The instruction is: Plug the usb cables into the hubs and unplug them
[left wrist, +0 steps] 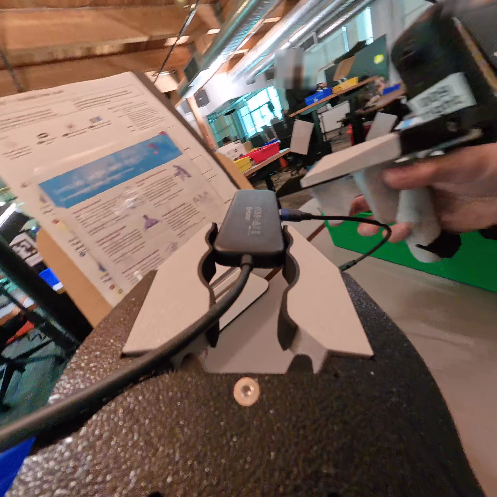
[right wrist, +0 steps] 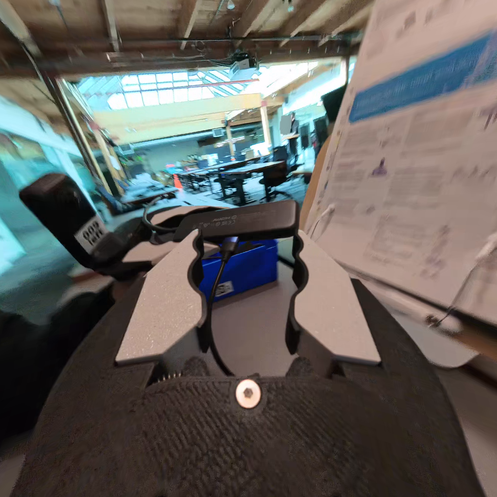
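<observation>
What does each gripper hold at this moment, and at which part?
The left gripper clamps the flat black USB hub at the end where its thick cable exits. The right gripper holds nothing; its jaws stand open near the plugged purple-tipped cable.

I'm looking into a large open workshop or lab hall: exposed wooden ceiling beams (right wrist: 204,18) run overhead with silver ducts (left wrist: 269,45) and a skylight (right wrist: 166,88) beyond them. Long work tables (right wrist: 250,169) stretch back across the floor, some carrying red, yellow and blue storage bins (left wrist: 258,154). Close by, a printed poster (left wrist: 107,172) leans on a cardboard-backed board, and an orange cone (right wrist: 176,183) stands between the tables.
</observation>
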{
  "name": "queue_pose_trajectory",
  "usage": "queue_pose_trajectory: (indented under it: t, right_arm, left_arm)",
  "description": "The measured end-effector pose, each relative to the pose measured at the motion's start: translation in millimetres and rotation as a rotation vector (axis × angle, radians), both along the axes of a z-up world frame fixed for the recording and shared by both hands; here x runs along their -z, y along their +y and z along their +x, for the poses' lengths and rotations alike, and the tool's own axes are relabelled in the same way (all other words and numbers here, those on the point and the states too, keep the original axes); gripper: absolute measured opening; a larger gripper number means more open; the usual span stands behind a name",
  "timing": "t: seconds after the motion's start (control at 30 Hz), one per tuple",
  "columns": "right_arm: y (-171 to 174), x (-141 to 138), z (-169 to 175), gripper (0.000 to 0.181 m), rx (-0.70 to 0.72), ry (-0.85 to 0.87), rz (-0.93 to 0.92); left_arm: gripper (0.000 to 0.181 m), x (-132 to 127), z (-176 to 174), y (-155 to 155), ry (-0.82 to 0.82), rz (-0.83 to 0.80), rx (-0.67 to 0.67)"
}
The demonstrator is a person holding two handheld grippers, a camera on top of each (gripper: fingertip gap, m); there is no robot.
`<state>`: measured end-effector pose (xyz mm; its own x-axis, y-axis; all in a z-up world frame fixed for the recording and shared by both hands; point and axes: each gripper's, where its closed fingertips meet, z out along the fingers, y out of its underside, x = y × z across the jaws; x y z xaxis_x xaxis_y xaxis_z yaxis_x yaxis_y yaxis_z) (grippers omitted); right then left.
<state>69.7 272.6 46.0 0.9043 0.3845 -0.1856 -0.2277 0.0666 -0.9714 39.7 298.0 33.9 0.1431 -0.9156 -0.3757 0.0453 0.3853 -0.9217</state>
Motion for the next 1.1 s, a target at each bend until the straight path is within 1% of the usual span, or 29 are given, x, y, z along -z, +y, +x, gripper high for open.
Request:
queue_pose_trajectory:
  t: [0.07,0.1,0.17,0.23,0.33,0.5,0.63,0.77,0.87,0.97,1.07,1.1]
  right_arm:
    - [-3,-6,-7,0.058,0.071,-0.177,0.043]
    - [-2,-6,-9,0.054,0.102,-0.23,0.028]
    - [4,-2,-13,0.048,0.149,-0.269,-0.022]
    - [10,-2,-24,0.045,0.142,-0.263,-0.021]
    - [18,-3,-29,0.04,0.183,-0.235,0.008]
    - [21,-6,-25,0.029,0.232,-0.225,0.065]
    - [21,-4,-22,0.014,0.238,-0.236,0.074]
    - [24,-1,-21,0.014,0.254,-0.26,0.039]
    - [25,-1,-23,0.014,0.279,-0.306,0.009]
    - [19,-9,-24,0.014,0.273,-0.297,-0.004]
    - [12,-14,-25,0.014,0.262,-0.312,-0.018]
    - [6,-17,-18,0.014,0.295,-0.326,-0.023]
  left_arm:
    - [0.046,-3,-5,13,-0.032,-0.068,-0.044]
    - [0.046,-5,-8,20,-0.052,-0.107,-0.064]
    - [0.046,-10,-13,29,-0.099,-0.166,-0.089]
    - [0.046,-14,-16,32,-0.136,-0.199,-0.101]
    - [0.046,-14,-15,31,-0.157,-0.221,-0.1]
    - [0.046,-12,-8,22,-0.147,-0.242,-0.08]
    - [0.047,-11,-5,16,-0.142,-0.263,-0.057]
    - [0.047,-8,-4,18,-0.128,-0.271,-0.079]
    - [0.047,-7,-6,21,-0.112,-0.243,-0.101]
    - [0.047,-14,-8,16,-0.124,-0.246,-0.106]
    - [0.047,-22,-10,10,-0.135,-0.189,-0.131]
    - [0.046,-24,-16,22,-0.162,-0.215,-0.209]
